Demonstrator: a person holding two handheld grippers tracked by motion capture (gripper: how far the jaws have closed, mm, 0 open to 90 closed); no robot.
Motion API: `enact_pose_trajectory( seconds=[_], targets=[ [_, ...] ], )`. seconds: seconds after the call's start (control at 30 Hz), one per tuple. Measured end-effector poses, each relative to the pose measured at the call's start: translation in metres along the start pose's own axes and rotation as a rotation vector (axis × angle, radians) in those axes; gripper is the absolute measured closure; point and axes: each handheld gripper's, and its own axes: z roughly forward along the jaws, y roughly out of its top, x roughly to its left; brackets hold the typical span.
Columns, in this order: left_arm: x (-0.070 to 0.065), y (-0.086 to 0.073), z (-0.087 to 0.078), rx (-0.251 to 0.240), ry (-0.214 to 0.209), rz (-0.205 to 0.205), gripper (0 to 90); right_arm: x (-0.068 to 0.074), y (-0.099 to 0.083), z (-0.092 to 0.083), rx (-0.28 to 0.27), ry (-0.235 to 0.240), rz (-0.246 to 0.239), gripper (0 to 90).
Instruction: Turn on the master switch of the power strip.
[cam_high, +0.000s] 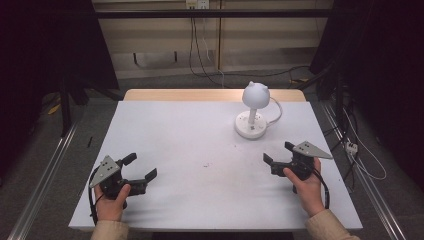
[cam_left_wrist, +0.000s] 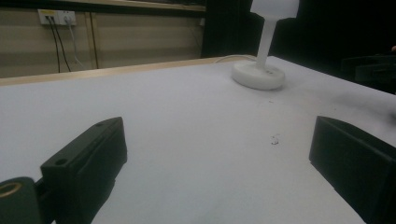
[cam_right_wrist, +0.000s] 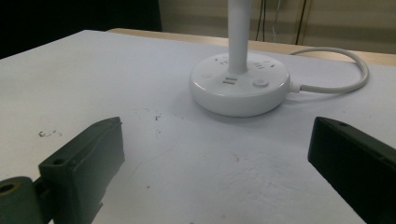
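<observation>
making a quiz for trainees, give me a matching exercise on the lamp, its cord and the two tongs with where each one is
Things:
1. lamp
2. cord
3. left tongs
4. right tongs

Places or states:
A. open, near left of the table
B. upright, far right of centre
C. open, near right, closest to the lamp
D. curls from the lamp's base toward the far edge

Pairs: 1-B, 2-D, 3-A, 4-C

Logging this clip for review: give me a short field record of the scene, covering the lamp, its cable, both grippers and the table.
lamp: white lamp, upright on round base, far right part of table
cable: white cable leaves the base and curves toward the far edge
left gripper: left gripper open, holds nothing, near left part of table
right gripper: right gripper open, holds nothing, near the lamp, not touching it
table: white table, a few small dark specks
</observation>
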Motion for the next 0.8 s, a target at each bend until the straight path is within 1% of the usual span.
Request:
enact_pose_trajectory(
  seconds=[0.03,0.2,0.23,0.27,0.37,0.6,0.8],
  targets=[
    [0.000,0.000,0.000,-0.001,-0.001,-0.003,3.8,-0.001,0.000,0.001,0.005,-0.004,0.007,3.4],
    [0.001,0.000,0.000,-0.001,-0.004,0.000,3.9,-0.006,0.001,0.007,0.010,-0.022,0.010,3.5],
    [0.001,0.000,-0.001,-0.003,-0.004,-0.001,3.9,-0.007,0.001,0.008,0.011,-0.023,0.011,3.5],
    [0.001,0.000,-0.001,-0.006,-0.004,-0.006,3.8,-0.008,0.001,0.012,0.023,-0.024,0.010,3.7],
    [0.001,0.000,-0.002,-0.012,-0.003,-0.011,3.8,-0.008,0.002,0.015,0.025,-0.025,0.006,4.1],
    [0.000,0.000,-0.003,-0.012,-0.003,-0.013,3.9,-0.009,0.010,0.023,0.023,-0.031,-0.001,4.9],
    [0.000,-0.001,-0.003,-0.011,-0.003,-0.012,3.9,-0.012,0.019,0.029,0.023,-0.043,-0.019,5.8]
  ],
)
